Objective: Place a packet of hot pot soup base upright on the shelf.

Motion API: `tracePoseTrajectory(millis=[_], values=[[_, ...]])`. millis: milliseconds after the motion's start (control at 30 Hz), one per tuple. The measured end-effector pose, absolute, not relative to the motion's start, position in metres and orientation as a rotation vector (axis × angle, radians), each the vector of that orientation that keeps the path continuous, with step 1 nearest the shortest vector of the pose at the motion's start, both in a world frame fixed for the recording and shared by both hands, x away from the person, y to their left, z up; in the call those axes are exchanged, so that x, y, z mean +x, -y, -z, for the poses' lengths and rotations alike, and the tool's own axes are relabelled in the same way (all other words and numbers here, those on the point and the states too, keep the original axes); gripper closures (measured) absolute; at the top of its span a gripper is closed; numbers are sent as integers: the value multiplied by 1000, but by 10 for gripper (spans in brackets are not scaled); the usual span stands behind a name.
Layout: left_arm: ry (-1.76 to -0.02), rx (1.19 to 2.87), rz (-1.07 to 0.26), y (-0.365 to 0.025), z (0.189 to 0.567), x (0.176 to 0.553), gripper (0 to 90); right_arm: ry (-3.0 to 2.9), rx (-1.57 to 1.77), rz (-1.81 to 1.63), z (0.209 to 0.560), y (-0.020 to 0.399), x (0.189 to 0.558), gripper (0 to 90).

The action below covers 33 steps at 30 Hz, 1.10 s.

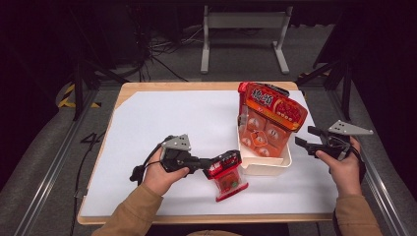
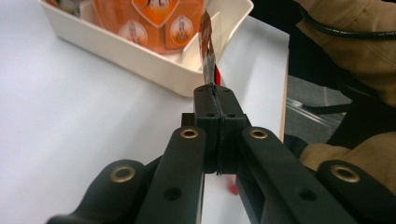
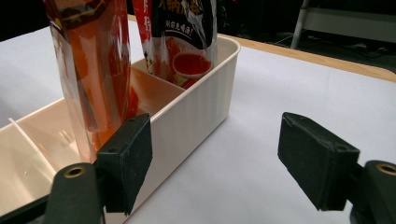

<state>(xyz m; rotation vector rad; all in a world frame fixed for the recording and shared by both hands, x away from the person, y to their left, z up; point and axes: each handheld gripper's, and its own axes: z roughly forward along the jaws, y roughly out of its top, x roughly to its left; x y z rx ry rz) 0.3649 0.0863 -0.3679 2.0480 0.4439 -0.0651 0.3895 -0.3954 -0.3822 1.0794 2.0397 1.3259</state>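
A: From the high view, what is going on?

B: The left gripper (image 1: 222, 164) is clenched on the top edge of a small red packet (image 1: 229, 179). The packet hangs at the near middle of the white table (image 1: 162, 123), just to the near left of the cream box (image 1: 268, 166). The gripper hides the packet's top.

A: And the other one?

B: The right gripper (image 1: 307, 139) is held to the right of the box, with its jaws apart and nothing in them. A big orange bag (image 1: 270, 120) stands in the box. It has large writing on top, but I cannot read it from here.

A: What does the left gripper view show?

B: The two black jaws are pressed tight together on the thin edge of the small red packet (image 2: 207, 44). We see the packet side-on, so its front is hidden. Behind it is the cream box (image 2: 140, 58), with the orange bag (image 2: 149, 21) cut off at the top. A brown sleeve (image 2: 355, 42) is on the right.

A: And the right gripper view?

B: The right gripper (image 3: 215, 161) has its jaws spread wide over the bare table. The left jaw is just beside the cream box (image 3: 196, 116). I cannot tell if it touches. Inside stand the orange bag (image 3: 95, 74) and a dark packet (image 3: 180, 42) with a red bowl picture. It has small writing, too small to read. Both tops are cut off.
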Motion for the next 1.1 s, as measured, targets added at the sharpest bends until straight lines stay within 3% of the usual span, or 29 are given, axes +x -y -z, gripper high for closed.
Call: tracePoseTrajectory(millis=[300, 1100], values=[[-414, 2040, -37, -97, 346, 361, 900, -2038, 1089, -1330, 383, 396, 390, 268], [-340, 1997, -38, -112, 310, 383, 900, -2025, 1109, -1330, 386, 401, 389, 268]])
